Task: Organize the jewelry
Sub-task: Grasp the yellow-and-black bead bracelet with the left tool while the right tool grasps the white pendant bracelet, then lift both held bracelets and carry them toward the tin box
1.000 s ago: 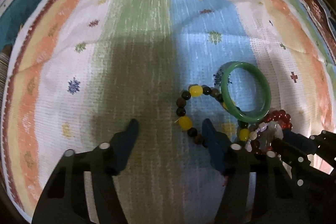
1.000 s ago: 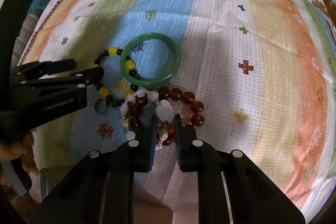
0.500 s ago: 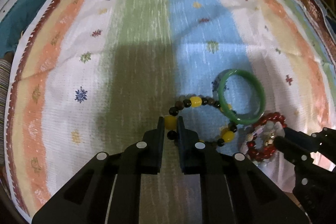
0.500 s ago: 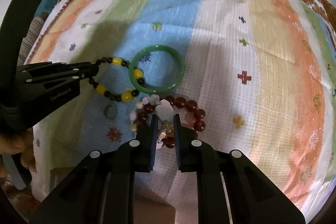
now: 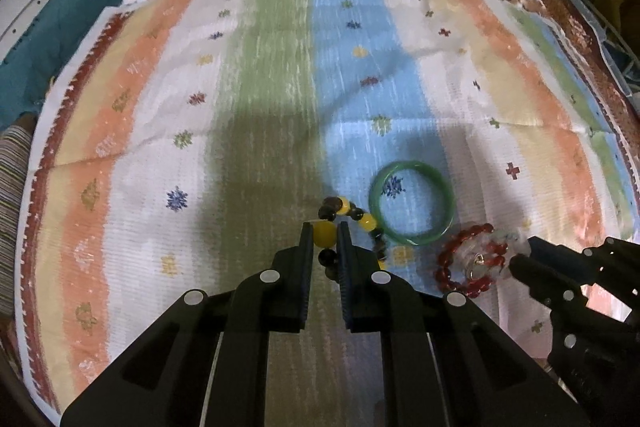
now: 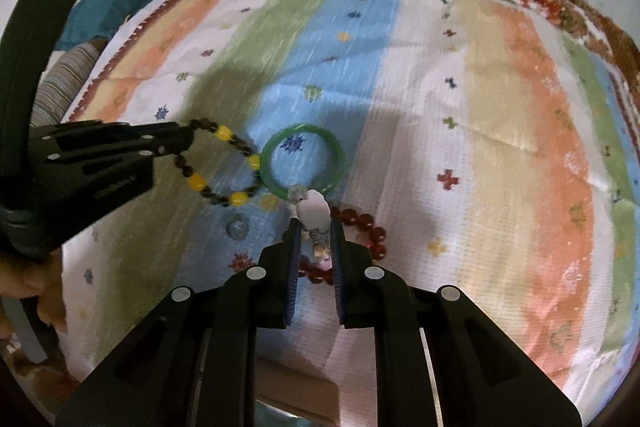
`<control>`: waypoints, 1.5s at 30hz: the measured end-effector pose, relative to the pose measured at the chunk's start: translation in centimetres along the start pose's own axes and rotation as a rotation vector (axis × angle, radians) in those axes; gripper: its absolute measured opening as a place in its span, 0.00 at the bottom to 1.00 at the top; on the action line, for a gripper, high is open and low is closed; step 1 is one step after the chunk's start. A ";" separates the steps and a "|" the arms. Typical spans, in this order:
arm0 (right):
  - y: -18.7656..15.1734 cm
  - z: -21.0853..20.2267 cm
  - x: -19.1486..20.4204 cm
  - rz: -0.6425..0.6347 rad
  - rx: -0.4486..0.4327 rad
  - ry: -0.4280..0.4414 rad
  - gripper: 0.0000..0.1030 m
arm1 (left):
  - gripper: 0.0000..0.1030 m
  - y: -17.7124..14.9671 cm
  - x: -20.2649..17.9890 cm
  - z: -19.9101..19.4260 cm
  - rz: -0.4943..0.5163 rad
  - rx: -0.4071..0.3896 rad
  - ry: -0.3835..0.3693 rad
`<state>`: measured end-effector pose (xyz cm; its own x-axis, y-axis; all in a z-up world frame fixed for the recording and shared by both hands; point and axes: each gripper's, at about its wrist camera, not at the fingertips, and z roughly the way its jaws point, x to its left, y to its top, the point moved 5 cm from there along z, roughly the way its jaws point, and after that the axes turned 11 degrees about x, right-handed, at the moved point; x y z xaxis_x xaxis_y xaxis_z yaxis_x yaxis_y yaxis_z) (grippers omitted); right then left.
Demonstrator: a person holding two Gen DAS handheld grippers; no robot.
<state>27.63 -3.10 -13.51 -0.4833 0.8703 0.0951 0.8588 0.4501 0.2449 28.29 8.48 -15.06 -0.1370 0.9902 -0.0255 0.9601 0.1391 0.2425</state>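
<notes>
Pinching a round yellow bead, my left gripper (image 5: 325, 235) is clamped on the dark-and-yellow beaded bracelet (image 6: 224, 167), which hangs as a loop off the woven striped cloth (image 5: 280, 87). Just right of it the smooth green bangle (image 5: 412, 205) lies flat on the blue stripe. Further right, my right gripper (image 6: 314, 227) is closed on the pale stone bracelet (image 6: 314, 211), its chunky white bead between the jaws, over the glossy red bead bracelet (image 5: 464, 263).

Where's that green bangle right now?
In both views, the green bangle lies flat on the cloth's blue stripe, between the yellow-beaded bracelet and the red one.
</notes>
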 end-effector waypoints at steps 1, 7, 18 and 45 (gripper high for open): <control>0.0 -0.1 -0.2 0.004 -0.003 0.001 0.15 | 0.11 0.0 0.1 -0.3 -0.002 -0.008 0.000; -0.5 -1.0 -0.9 0.026 -0.020 0.008 0.15 | 0.11 -0.3 0.4 -1.6 -0.012 -0.030 -0.014; -1.6 -2.3 -1.1 0.033 -0.045 -0.002 0.15 | 0.11 -1.0 -0.1 -2.9 -0.008 -0.051 -0.012; -3.5 -6.3 -0.1 0.030 -0.119 0.020 0.15 | 0.11 -2.9 -2.6 -7.4 0.030 -0.136 -0.047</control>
<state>23.64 -6.04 -8.34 -0.4621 0.8782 0.1233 0.8472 0.3960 0.3541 24.03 5.42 -8.50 -0.0940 0.9937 -0.0607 0.9215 0.1099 0.3725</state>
